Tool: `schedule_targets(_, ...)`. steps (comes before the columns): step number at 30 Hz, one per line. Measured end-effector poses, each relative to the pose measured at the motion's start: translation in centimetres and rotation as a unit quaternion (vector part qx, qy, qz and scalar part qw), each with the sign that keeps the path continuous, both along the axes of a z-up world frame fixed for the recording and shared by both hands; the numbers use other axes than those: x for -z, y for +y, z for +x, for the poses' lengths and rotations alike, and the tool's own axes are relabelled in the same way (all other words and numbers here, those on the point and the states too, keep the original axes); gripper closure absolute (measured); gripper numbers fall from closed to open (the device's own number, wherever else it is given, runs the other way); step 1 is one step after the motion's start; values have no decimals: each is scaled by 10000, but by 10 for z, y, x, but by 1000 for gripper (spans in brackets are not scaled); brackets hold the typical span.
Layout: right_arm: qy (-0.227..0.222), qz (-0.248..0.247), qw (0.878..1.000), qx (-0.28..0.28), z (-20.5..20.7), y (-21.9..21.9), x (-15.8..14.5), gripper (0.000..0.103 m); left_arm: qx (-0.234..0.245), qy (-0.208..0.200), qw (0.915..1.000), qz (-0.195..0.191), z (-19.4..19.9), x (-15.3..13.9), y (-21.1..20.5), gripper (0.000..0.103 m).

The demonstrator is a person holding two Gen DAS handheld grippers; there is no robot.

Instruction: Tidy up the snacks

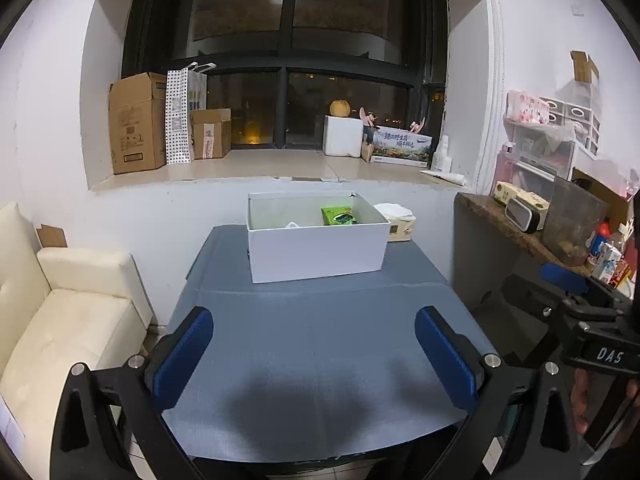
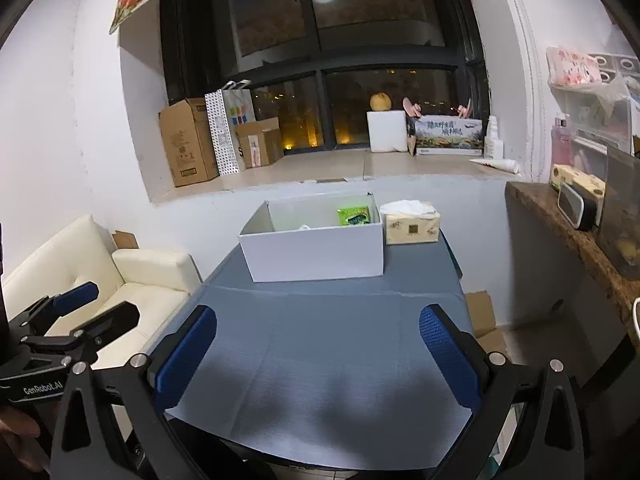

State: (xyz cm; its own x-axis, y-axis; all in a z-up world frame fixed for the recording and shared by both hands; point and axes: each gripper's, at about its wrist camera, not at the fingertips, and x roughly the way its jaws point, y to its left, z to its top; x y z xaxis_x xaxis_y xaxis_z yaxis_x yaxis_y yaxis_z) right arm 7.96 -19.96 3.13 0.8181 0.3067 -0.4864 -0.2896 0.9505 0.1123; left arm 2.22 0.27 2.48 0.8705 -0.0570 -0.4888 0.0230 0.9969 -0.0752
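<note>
Oddly, only my right wrist view shows the tissue pack (image 2: 412, 227) whole, just beside the white box (image 2: 316, 254) at the table's (image 2: 320, 340) far edge. My left gripper (image 1: 314, 354) and right gripper (image 2: 318, 354) hover level over grey woven cloth, ribbed blue pads spread wide, holding nothing. A glossy green snack packet (image 1: 339, 215) leans in the box's far right corner

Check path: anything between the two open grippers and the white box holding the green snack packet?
Nothing visible. Bare grey tablecloth lies between left gripper, right gripper and the white rectangular box; the green snack packet lies inside it. The tissue pack stands beside the box.
</note>
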Motion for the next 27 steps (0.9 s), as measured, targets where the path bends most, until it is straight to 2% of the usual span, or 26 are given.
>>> schedule_targets(3,20,-30,10000,-43,0,3,1,0,-38,55,9999,-109,5,0,4,0)
schedule_targets(7,73,-83,9999,-88,-3,6,4,0,-145,102,9998,10,6,2,4,0)
schedule_targets(27,55,-34,9997,-250,-10,6,-2,0,-173,211,9996,35,8,0,1,0)
